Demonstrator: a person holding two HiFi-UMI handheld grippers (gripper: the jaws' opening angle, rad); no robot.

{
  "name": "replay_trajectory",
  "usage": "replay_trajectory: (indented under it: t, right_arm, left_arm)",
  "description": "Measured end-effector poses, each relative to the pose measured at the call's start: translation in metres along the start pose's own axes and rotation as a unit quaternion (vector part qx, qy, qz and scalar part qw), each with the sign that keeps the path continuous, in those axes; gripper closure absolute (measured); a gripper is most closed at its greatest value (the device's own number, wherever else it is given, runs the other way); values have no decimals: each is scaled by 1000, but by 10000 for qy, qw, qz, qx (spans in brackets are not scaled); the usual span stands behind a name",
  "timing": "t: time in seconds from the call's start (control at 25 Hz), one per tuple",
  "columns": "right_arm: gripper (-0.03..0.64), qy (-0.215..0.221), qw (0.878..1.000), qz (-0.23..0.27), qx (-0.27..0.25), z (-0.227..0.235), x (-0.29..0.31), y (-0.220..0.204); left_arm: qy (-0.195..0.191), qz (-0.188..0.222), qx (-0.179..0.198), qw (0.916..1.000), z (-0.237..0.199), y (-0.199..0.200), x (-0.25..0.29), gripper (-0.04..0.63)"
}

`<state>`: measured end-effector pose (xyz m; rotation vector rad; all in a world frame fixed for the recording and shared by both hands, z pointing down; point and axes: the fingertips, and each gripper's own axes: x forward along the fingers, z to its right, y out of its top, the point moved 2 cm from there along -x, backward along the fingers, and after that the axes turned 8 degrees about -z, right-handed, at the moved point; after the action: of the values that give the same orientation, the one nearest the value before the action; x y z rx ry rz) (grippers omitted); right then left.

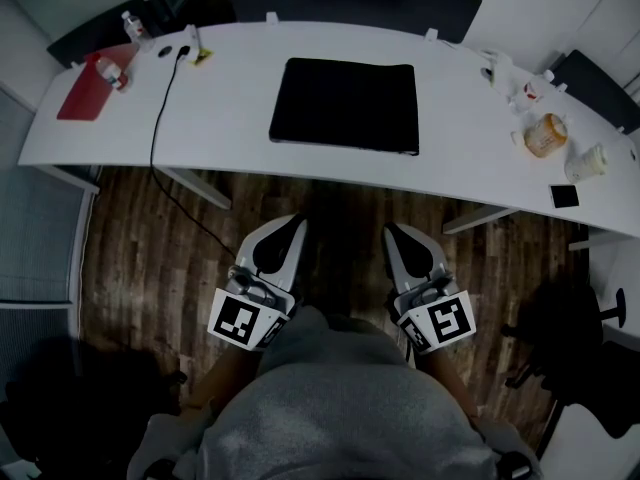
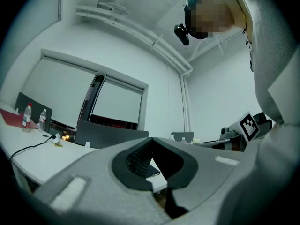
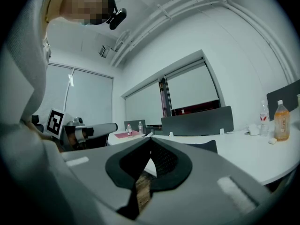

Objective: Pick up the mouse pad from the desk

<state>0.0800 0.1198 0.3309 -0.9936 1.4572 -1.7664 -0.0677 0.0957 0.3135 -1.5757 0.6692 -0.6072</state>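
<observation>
A black rectangular mouse pad (image 1: 345, 104) lies flat in the middle of the white curved desk (image 1: 230, 108). Both grippers are held close to the person's body, short of the desk's near edge, over the wooden floor. My left gripper (image 1: 296, 220) is shut with nothing in it, its tips meeting (image 2: 150, 139). My right gripper (image 1: 392, 230) is shut and empty too, tips together (image 3: 151, 139). In the right gripper view the mouse pad (image 3: 206, 146) shows as a dark edge on the desk just beyond the jaws. Both point roughly level toward the desk.
On the desk's left end lie a red folder (image 1: 92, 86), small bottles (image 1: 133, 25) and a black cable (image 1: 160, 118) that drops to the floor. On the right end are an orange bottle (image 1: 545, 135), a white cup (image 1: 586, 161) and a small dark phone (image 1: 564, 196). Dark chairs stand behind the desk.
</observation>
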Motion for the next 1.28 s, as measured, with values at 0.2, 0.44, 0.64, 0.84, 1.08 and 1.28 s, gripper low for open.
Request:
replay_trajectory:
  t: [0.2,0.44,0.64,0.84,1.08,1.28]
  right_arm:
    - [618,63,9999,-95,120,2,0,-3]
    - [618,56,9998,-122,160,7,4,-3]
    - [618,-17,9999,-75,92,21,13,-2]
    - [618,-95,9999,-35,37,39,32,6]
    - [618,-99,9999,-44,26,63,74,16]
    - [618,-184,9998,-58,-48,92,111,22]
  left_arm:
    - [129,-49,-21,9999,1,-4,0,598]
    - [195,-116,-61,9997,-6,-8,3,598]
    - [174,-94,-89,9998,-14,-11,16,598]
    - [148,-44,-65,9999,-33,-9,39,599]
    - [152,-6,-76,9999,-68,-6,75,600]
    - [97,-15,-87,9999,-99,-3,114,600]
